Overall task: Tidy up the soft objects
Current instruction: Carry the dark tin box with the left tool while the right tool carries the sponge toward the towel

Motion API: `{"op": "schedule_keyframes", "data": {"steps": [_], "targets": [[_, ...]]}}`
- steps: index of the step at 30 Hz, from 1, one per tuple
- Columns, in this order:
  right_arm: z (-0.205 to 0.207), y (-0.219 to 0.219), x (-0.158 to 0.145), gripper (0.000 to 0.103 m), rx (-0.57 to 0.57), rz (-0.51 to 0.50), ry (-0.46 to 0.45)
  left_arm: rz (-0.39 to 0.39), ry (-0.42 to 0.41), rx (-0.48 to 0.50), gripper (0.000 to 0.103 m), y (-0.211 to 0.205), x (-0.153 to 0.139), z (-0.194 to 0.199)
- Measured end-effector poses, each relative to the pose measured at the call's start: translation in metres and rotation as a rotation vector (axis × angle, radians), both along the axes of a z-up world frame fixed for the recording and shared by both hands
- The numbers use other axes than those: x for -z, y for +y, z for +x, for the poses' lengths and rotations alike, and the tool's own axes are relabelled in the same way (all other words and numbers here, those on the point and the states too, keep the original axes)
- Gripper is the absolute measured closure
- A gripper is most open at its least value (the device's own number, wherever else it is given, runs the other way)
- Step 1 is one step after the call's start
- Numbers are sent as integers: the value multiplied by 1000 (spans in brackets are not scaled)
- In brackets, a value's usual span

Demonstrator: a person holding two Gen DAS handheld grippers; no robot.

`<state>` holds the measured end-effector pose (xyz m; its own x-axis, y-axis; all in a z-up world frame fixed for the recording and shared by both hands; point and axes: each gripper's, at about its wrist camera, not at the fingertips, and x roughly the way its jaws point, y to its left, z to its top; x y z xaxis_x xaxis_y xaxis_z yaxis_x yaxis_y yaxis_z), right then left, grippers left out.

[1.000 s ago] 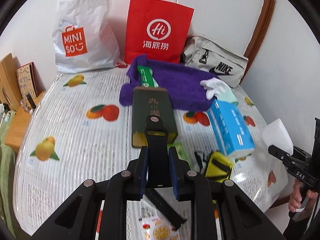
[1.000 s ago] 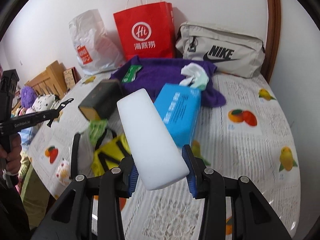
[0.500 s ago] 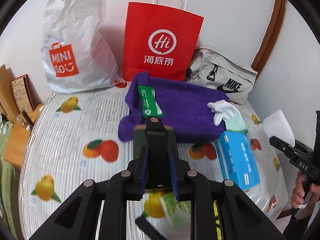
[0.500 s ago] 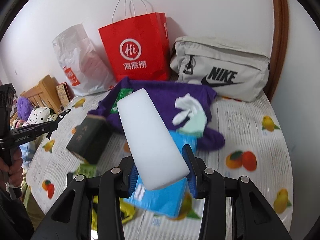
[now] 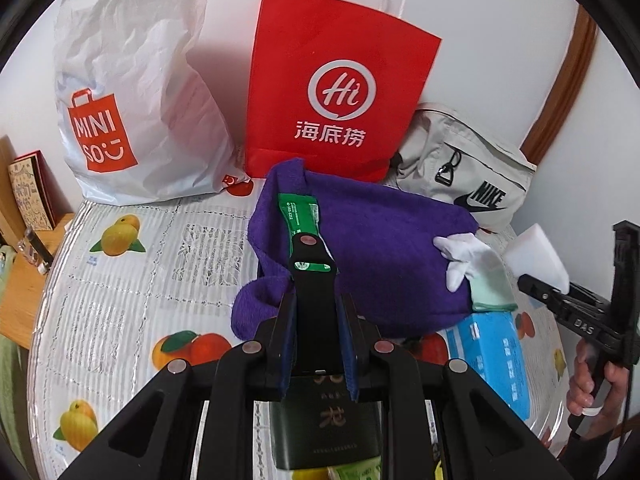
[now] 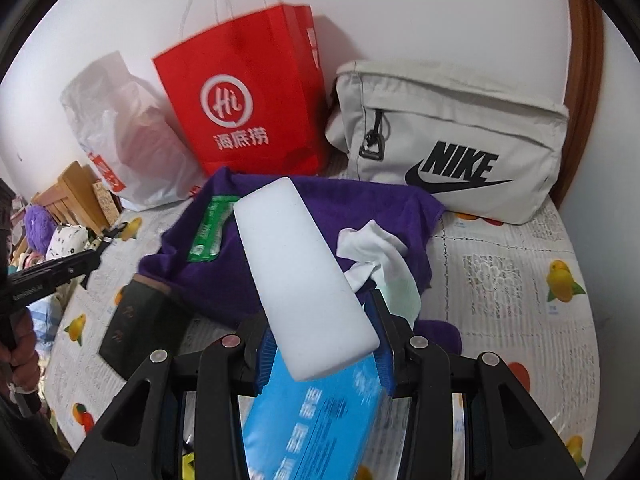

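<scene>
The right claw [image 6: 324, 344] is clenched on a white sponge block [image 6: 300, 276], whose long axis points forward and up toward the purple towel [image 6: 280, 248]. The left claw [image 5: 316, 344] grips a black strap [image 5: 314, 292] that points straight ahead over the same towel. Compared with one second ago, both claws are closer to the towel and the bags. The tabletop [image 5: 120, 280] has a fruit-print cover; a red paper bag [image 5: 336, 92] and a Nike bag [image 6: 452, 140] stand at the white wall.
</scene>
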<state>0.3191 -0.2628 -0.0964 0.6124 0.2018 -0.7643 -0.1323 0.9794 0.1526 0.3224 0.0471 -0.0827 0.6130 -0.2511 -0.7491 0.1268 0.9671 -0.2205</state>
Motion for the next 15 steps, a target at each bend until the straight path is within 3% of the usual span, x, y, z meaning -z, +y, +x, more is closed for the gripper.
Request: {"op": "schedule_keyframes", "data": {"steps": [15], "targets": [[73, 0, 59, 61, -37, 3, 199, 2, 58, 39, 83, -16, 18, 58]]}}
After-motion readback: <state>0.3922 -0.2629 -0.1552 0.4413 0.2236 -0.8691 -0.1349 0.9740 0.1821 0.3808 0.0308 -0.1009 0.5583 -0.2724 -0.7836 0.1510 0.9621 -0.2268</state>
